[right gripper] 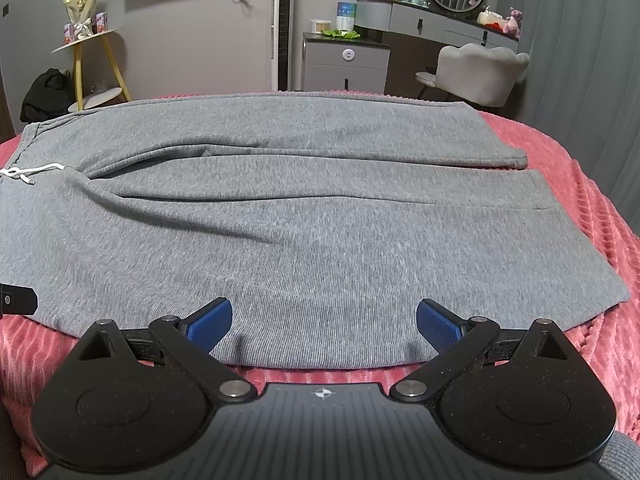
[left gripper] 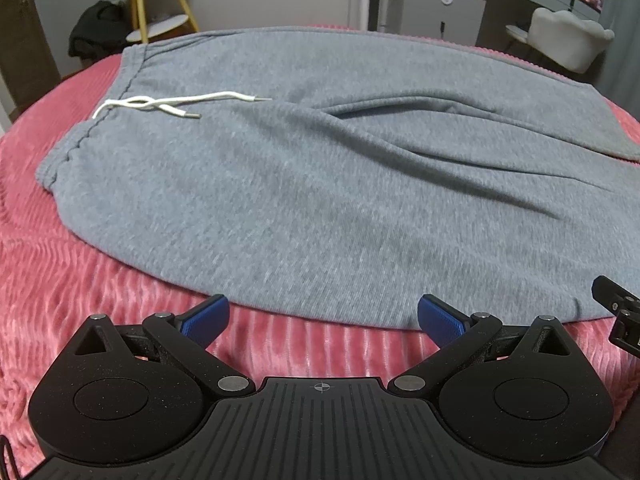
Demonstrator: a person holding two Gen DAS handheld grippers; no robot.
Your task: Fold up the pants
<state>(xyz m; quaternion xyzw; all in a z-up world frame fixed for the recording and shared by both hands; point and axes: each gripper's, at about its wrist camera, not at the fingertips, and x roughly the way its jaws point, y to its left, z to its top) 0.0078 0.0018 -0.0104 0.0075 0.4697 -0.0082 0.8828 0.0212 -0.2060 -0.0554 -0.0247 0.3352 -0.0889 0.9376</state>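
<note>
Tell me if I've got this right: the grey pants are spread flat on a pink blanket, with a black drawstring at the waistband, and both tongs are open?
Not quite. The drawstring is white, not black; the left wrist view shows it clearly at the waistband. The rest holds: the grey pants lie spread on the pink blanket, and both the left tongs and right tongs are open.

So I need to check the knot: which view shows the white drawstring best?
The left wrist view: the drawstring lies close and whole on the grey pants, knot and both tips visible. The right wrist view catches only a small part at its left edge.
</note>
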